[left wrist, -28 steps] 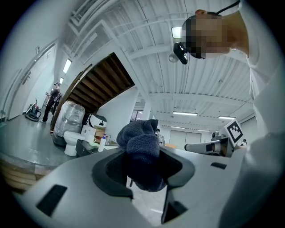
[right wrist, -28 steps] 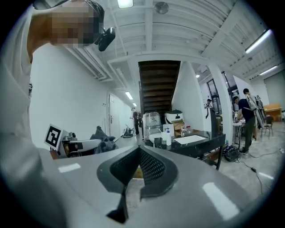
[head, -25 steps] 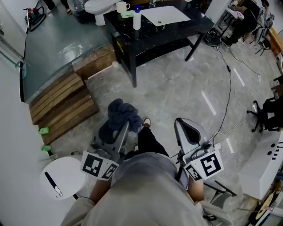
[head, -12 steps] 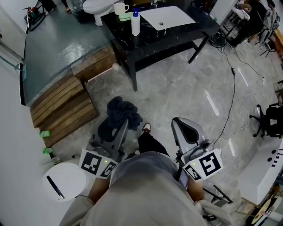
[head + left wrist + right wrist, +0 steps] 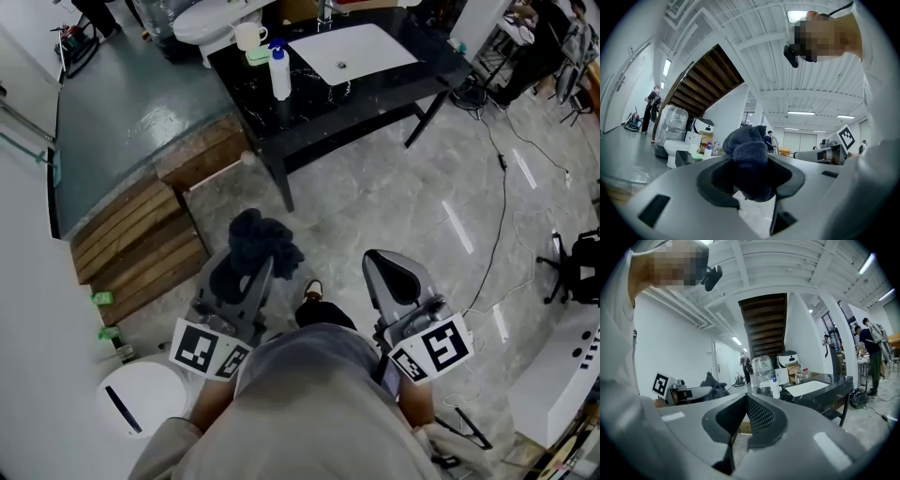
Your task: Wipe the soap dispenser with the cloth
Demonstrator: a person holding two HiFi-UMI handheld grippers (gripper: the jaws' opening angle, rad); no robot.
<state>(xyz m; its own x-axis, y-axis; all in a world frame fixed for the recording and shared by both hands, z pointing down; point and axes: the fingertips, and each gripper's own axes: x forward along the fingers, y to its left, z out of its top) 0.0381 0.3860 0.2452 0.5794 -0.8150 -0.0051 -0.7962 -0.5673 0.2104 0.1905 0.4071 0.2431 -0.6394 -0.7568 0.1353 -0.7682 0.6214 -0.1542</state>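
The white soap dispenser (image 5: 279,73) with a blue pump stands on the black vanity table (image 5: 309,112) left of the white sink (image 5: 353,52), far ahead; it also shows small in the right gripper view as the soap dispenser (image 5: 775,388). My left gripper (image 5: 251,267) is shut on a dark blue-grey cloth (image 5: 261,242), which bunches up past the jaws as the cloth (image 5: 749,161) fills the left gripper view. My right gripper (image 5: 394,277) is shut with nothing in it, its jaws pressed together in the right gripper view (image 5: 746,416). Both grippers are held level, well short of the table.
A white cup (image 5: 249,36) and a green soap dish (image 5: 259,56) sit by the dispenser. A toilet (image 5: 211,17) stands behind the table. Wooden steps (image 5: 141,225) lie at the left, a round white bin (image 5: 141,398) at my lower left, cables (image 5: 492,225) on the right floor.
Both grippers have moved forward toward the table, which now sits lower and nearer in the head view. The cloth stays held in the left gripper; the right stays shut.
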